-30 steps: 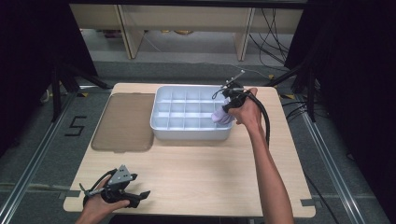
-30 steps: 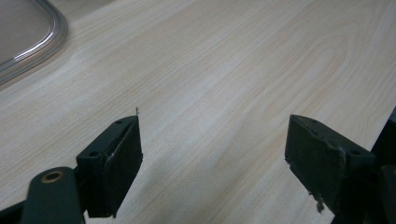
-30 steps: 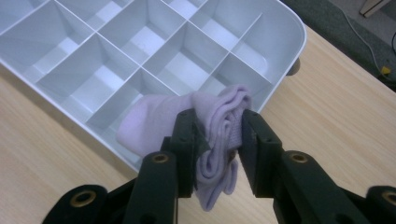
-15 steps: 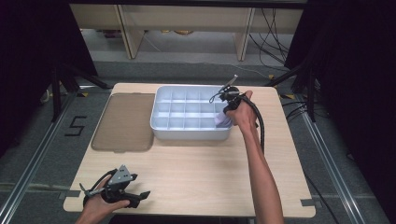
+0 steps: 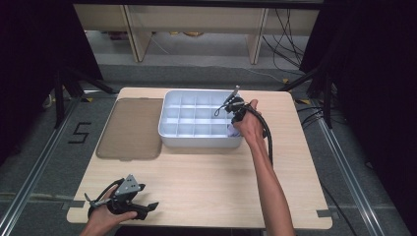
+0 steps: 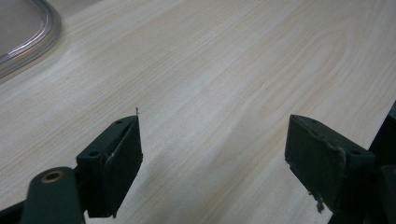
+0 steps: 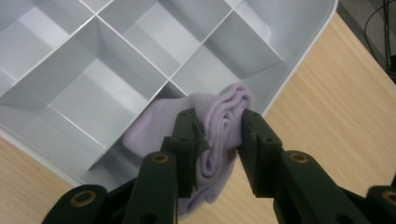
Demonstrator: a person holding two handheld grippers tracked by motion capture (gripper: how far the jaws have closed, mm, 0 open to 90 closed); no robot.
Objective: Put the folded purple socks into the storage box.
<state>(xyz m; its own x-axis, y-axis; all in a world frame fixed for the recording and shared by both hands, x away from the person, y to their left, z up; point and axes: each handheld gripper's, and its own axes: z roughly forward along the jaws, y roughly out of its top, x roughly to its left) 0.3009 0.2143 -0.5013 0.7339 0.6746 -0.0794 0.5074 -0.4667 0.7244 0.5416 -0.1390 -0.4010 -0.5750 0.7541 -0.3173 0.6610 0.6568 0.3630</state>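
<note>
One wooden table [image 5: 206, 182] carries a white divided tray [image 5: 196, 138]. Over its near right corner cell, the right gripper [image 7: 217, 135] clamps a rolled lilac cloth [image 7: 224, 109] (placing step); next, lower and release. Left gripper [image 6: 212, 140] rests spread, empty.

Left fingers [image 6: 215, 158] apart, right fingers [image 7: 219, 140] clamped
</note>
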